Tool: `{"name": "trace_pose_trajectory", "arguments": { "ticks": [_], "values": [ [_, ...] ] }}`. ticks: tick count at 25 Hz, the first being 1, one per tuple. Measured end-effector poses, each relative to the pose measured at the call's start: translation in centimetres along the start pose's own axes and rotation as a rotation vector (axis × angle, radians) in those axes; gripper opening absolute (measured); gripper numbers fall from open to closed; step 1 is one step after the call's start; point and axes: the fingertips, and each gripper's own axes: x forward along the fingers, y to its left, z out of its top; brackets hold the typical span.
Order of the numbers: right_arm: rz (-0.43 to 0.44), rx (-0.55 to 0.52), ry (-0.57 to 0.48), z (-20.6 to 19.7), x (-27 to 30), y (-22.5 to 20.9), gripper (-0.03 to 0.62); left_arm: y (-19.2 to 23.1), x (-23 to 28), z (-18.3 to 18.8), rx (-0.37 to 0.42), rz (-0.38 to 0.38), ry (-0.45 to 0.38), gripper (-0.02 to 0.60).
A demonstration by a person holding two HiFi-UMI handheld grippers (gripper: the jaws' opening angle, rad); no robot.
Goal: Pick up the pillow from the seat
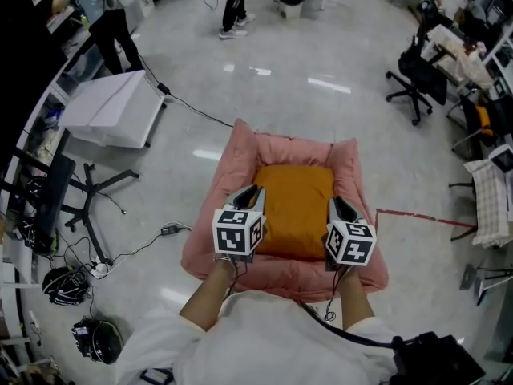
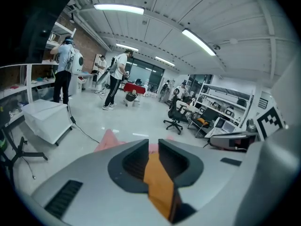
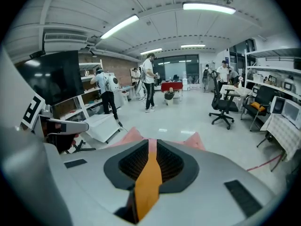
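**both claws clamped on the orange pillow in the pink seat**

head view: looking down over the person's arms, a pink padded seat (image 1: 240,147) sits on the pale, shiny floor (image 1: 321,62). an orange pillow (image 1: 295,207) lies in its hollow, with the raised pink rim around it. the left claw (image 1: 256,189) meets the pillow's left edge and the right claw (image 1: 333,200) meets its right edge, each with its marker cube towards the person. off to the left a white box (image 1: 112,103) lies on the floor, and a black cable (image 1: 196,111) runs past it towards the seat. a black office chair (image 1: 413,74) stands well apart at the upper right. two people (image 1: 235,6) stand at the far end of the room.

left gripper view: the left claw (image 2: 154,143) is closed tight on a fold of the orange pillow (image 2: 157,182). the fabric fills the narrow slot between the two dark pads and spills towards the camera. a bit of the pink seat (image 2: 109,138) shows just past the jaws. the other gripper's grey body and marker cube show at the right edge.

right gripper view: the right claw (image 3: 153,143) is likewise clamped on the pillow (image 3: 148,182), with a thin orange strip pinched between the ribbed pads and widening below them. two pink corners of the seat (image 3: 195,140) rise beyond the jaws. the other gripper shows at the left edge. from these views i cannot tell whether the pillow is off the seat.
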Motion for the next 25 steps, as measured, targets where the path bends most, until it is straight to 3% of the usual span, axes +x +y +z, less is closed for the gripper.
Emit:
{"name": "trace_pose_trajectory", "arguments": {
  "ticks": [2, 6, 14, 18, 25],
  "values": [
    [0.004, -0.006, 0.017, -0.1, 0.8, -0.7, 0.037, 0.1, 1.0, -0.3, -0.007, -0.005, 0.022, 0.109],
    [0.019, -0.012, 0.054, -0.2, 2.9, -1.9, 0.073, 0.8, 3.0, -0.6, -0.014, -0.002, 0.058, 0.123],
    [0.066, -0.043, 0.154, -1.9, 7.6, -3.2, 0.186, 3.7, 7.5, -2.2, -0.038, 0.039, 0.137, 0.231],
    [0.087, -0.053, 0.234, -4.1, 10.3, -4.2, 0.243, 4.9, 10.0, -4.8, -0.074, 0.040, 0.225, 0.287],
    [0.138, 0.002, 0.403, -9.9, 14.0, -5.2, 0.284, 7.5, 12.7, -11.2, -0.174, 0.081, 0.373, 0.319]
  ]
}}
